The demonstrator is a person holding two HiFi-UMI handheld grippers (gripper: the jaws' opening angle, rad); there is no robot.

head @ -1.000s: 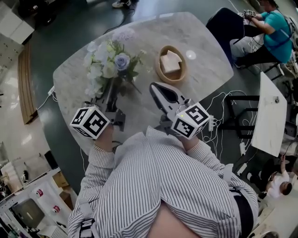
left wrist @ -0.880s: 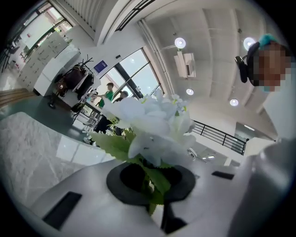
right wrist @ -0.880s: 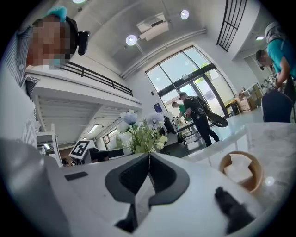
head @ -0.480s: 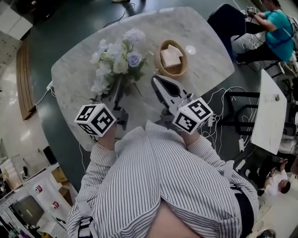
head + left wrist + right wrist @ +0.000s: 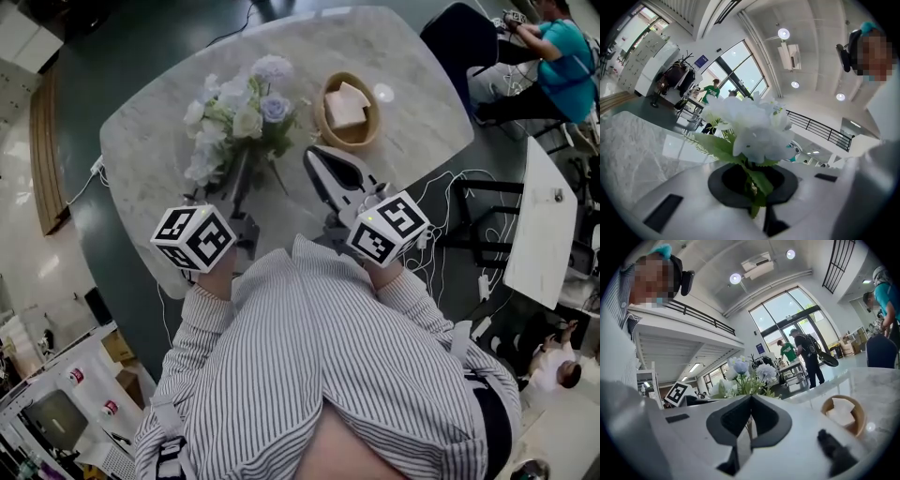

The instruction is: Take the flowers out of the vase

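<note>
Head view against a second back: what has shifted?

The flowers (image 5: pixel 239 117). Their heads have swung a little toward the bowl (image 5: pixel 347 142) at upper centre, and the left claw (image 5: pixel 752 185) has come lower over the table (image 5: pixel 422 122).

Has it got them?

Yes. Left gripper view shows its jaws closed almost fully on the green stems, with the blooms fanning out just beyond.

And the right claw (image 5: pixel 750 404)?

Jaws together, nothing in them. It sits at centre frame beside the bunch, apart from it, and hasn't budged.

Where's the vase?

I see none in any view. The bunch juts from the left claw, upper left of centre, over bare table.

So?

I'd judge the flowers are already out. What remains is laying them down and letting go.
</note>
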